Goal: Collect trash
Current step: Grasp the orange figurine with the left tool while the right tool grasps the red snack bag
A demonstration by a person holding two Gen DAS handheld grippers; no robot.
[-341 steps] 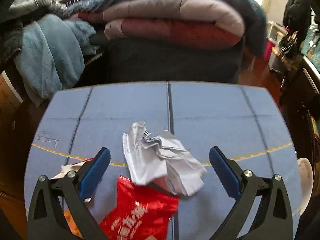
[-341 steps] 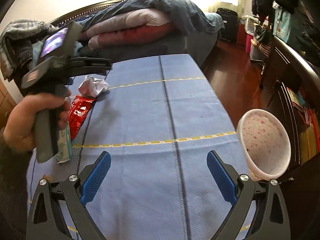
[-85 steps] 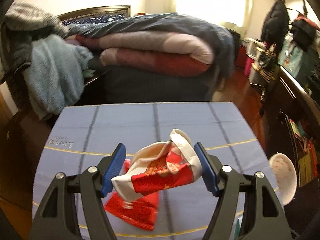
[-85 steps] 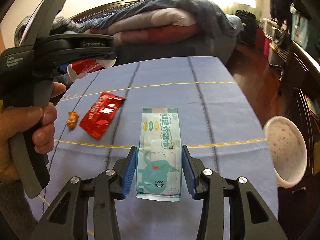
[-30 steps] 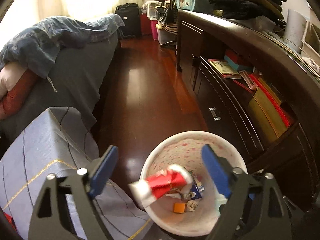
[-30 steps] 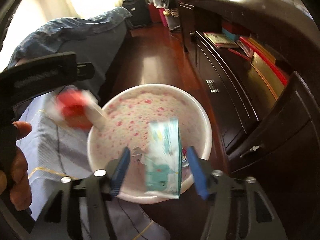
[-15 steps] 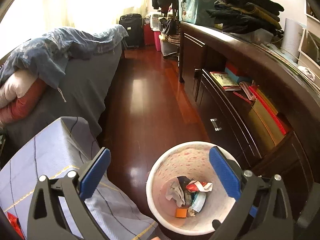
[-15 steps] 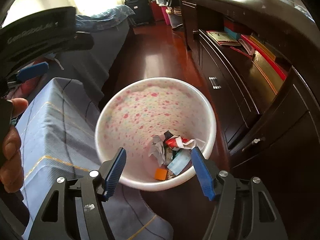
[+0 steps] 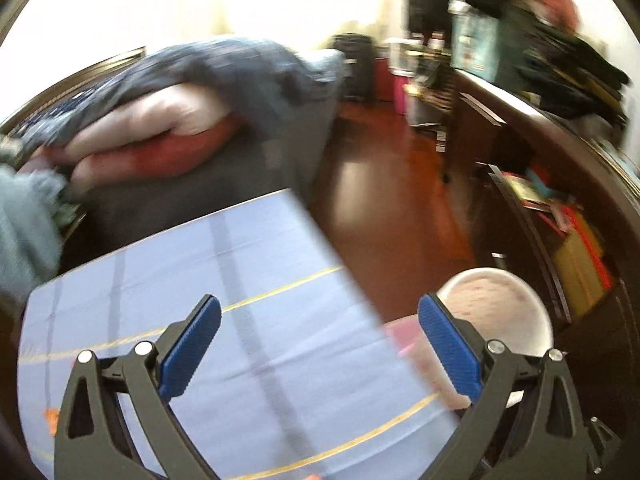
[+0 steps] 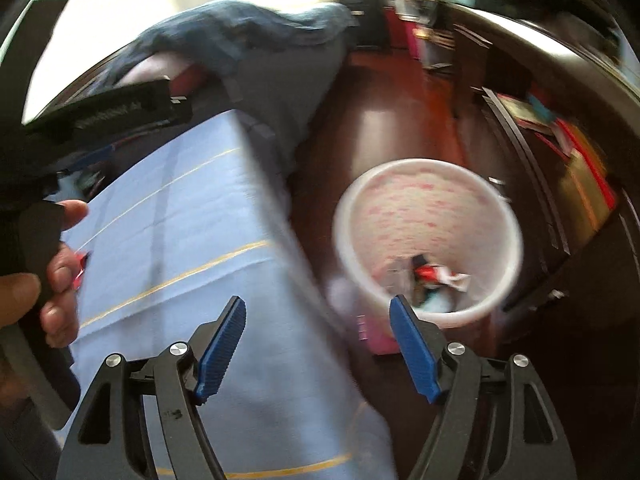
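Observation:
Both views are motion-blurred. My left gripper (image 9: 318, 344) is open and empty above the blue tablecloth (image 9: 248, 280). My right gripper (image 10: 318, 346) is open and empty over the table's right edge. The white, pink-speckled bin (image 10: 504, 216) stands on the floor right of the table; it holds several wrappers, among them a red and white one (image 10: 438, 274). The bin's rim also shows in the left wrist view (image 9: 532, 308). A red wrapper (image 10: 82, 266) peeks out on the cloth behind the hand holding the left gripper. A small orange scrap (image 9: 51, 420) lies at the cloth's left edge.
A bed with piled quilts (image 9: 160, 136) stands behind the table. A dark wooden cabinet with books (image 10: 576, 148) runs along the right. Bare wood floor (image 9: 384, 184) lies between the bed and the cabinet.
Both grippers dropped their wrappers into the bin, stayed open, and have swung left, from over the bin back toward the table.

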